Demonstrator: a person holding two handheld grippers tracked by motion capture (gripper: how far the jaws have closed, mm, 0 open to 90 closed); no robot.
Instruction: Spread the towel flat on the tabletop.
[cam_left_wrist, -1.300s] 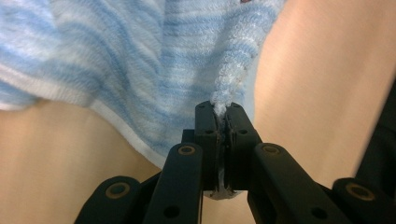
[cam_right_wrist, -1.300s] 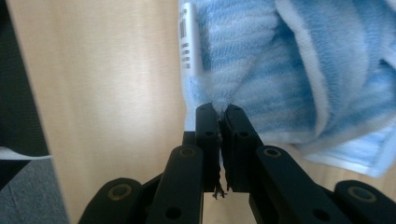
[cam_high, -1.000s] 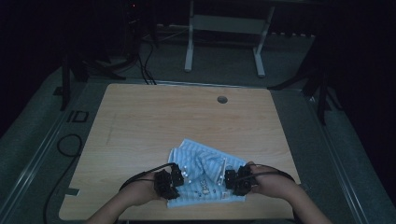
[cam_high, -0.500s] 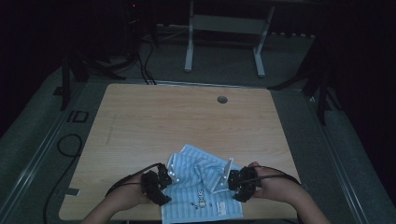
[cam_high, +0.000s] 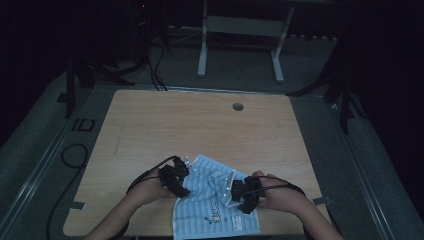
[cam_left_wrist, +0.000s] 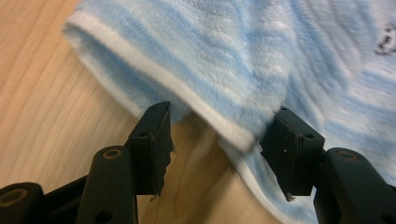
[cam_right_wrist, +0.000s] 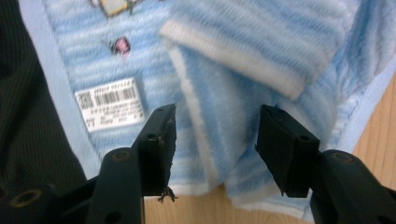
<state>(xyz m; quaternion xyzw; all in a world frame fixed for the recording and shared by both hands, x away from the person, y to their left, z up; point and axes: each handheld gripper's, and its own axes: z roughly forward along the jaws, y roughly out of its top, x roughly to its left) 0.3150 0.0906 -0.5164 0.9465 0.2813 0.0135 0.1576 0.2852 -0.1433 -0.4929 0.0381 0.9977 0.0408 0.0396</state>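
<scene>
a dim room with a light wooden table (cam_high: 200, 125) under the high view, dark floor and a metal frame stand (cam_high: 240, 45) behind it. a light blue striped towel (cam_high: 212, 200) lies at the near edge of the table, partly folded over itself, its lower part reaching the table's front edge. a person's hands come in from below, one on each side of the towel

the left gripper (cam_high: 176, 176) sits at the towel's left edge. in the left gripper view its jaws (cam_left_wrist: 215, 135) stand apart, having just been opening, with the towel's white folded hem (cam_left_wrist: 187, 93) lying between them and the pads not pressing on it, so the cloth is let go

the right gripper (cam_high: 240, 192) rests on the towel's right side. in the right gripper view its jaws (cam_right_wrist: 215, 140) are also spread and have just been opening, over a folded flap with a white border (cam_right_wrist: 243, 51); the cloth lies loose between them, not pinched. a white barcode label (cam_right_wrist: 112, 102) is sewn on the towel beside the left jaw
</scene>
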